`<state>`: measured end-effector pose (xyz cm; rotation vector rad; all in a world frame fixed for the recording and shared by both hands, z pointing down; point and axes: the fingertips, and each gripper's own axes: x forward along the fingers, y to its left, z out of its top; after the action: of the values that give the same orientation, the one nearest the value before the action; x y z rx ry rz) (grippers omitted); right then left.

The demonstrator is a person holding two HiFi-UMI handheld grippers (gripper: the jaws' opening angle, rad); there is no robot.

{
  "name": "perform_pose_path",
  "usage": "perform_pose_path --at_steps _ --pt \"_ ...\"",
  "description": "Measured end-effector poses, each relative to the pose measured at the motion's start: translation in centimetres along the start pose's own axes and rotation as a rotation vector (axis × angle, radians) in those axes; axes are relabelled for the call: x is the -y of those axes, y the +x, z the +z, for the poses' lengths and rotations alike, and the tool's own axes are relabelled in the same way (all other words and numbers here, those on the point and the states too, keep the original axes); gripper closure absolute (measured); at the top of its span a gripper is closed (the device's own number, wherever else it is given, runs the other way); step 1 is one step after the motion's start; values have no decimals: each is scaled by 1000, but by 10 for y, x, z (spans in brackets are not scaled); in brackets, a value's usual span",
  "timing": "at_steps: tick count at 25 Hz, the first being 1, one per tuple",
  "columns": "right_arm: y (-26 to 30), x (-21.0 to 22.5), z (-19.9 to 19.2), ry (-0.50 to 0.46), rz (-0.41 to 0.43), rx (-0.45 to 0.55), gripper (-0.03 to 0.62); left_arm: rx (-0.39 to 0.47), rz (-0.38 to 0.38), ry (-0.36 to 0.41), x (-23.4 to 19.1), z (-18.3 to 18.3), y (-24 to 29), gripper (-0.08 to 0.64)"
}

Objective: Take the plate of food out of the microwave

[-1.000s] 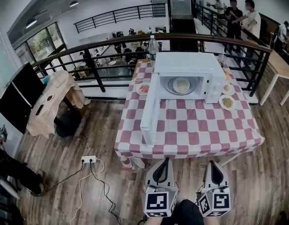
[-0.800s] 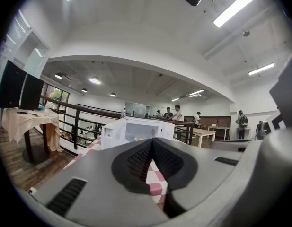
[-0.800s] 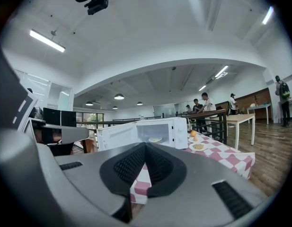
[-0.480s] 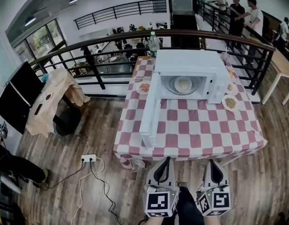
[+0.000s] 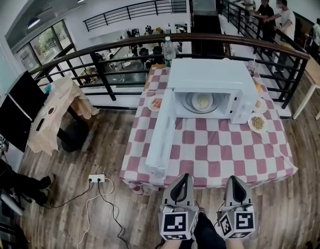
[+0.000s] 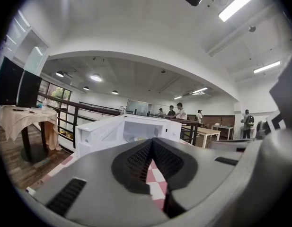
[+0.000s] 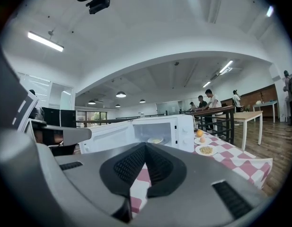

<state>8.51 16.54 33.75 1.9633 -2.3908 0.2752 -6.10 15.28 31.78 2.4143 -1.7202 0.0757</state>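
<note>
Left gripper (image 5: 185, 177) and right gripper (image 5: 234, 179) are hovering side by side at the bottom centre of the head view, both pointing up-frame at the table (image 5: 227, 152). Each gripper view is showing its jaws pressed together at the tips, with nothing between them and only the red-and-white checked cloth showing through the gap behind. Neither gripper is touching the table.

Upper centre: the white microwave (image 5: 206, 74) is standing at the far end of the table, with its door (image 5: 162, 134) swinging wide open toward the lower left. The plate of food (image 5: 202, 101) is resting inside the cavity, on the turntable, well apart from both grippers.

Right of the microwave, a second plate (image 5: 258, 122) is lying on the cloth. Left of it, partly behind the open door, a third plate (image 5: 156, 104) is lying. A clear bottle (image 5: 168, 51) is standing behind the microwave, against the dark railing (image 5: 123, 43).

Lower left: a power strip (image 5: 96, 178) is lying on the wooden floor. Upper right: several people (image 5: 266, 9) are standing beyond the railing.
</note>
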Motion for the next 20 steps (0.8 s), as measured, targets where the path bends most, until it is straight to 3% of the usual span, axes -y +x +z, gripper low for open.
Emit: perform_pose_path --at_steps 4,20 --pt "29 11 7 1 18 -5 598 36 21 10 -6 8 30 538" --pt "121 43 26 13 99 -14 598 30 76 8 -11 26 117 538"
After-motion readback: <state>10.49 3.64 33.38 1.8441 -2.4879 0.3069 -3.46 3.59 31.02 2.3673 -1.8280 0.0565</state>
